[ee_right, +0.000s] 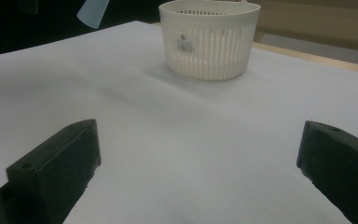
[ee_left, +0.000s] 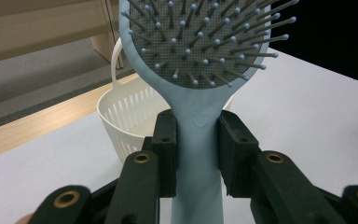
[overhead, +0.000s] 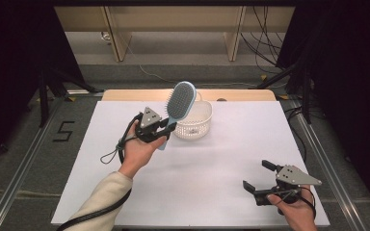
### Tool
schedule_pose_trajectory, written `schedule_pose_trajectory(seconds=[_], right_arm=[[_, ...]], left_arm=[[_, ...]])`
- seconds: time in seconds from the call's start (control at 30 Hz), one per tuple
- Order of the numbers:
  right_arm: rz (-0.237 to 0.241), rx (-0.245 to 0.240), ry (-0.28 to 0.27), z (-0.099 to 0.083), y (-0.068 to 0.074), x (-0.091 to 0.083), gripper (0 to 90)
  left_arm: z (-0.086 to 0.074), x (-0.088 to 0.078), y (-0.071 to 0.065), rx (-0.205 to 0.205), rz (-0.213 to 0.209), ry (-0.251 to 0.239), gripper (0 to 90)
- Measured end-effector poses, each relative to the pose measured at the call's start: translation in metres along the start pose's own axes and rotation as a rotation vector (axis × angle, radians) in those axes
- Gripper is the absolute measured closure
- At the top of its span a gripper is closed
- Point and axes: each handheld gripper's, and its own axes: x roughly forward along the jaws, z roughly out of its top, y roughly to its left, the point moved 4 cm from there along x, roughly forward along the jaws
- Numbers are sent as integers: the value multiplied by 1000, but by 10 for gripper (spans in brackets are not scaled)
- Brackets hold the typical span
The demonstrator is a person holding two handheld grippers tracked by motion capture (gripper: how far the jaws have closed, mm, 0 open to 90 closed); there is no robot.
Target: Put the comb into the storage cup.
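Gripping hairbrush [ee_left: 198,126] above basket [overhead: 197,122]

Pale blue paddle hairbrush [ee_left: 198,126], grey bristle pad, held upright by its handle, raised just beside white slatted basket [overhead: 195,126]

A pale blue hairbrush [overhead: 180,102] with a grey bristle pad, a cream slatted basket [overhead: 195,126], black tongs [overhead: 165,129].

My right gripper [ee_right: 198,158] hangs wide open over the white counter [ee_right: 121,93]; a cream slatted basket [ee_right: 209,39] stands upright beyond it.
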Motion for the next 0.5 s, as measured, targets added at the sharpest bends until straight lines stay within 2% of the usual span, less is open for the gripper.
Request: schedule_pose_trajectory(seconds=[0.5], right_arm=[[0,3,-4,0,0,0,2]], left_arm=[[1,-1,3,-9,9,-8,700]])
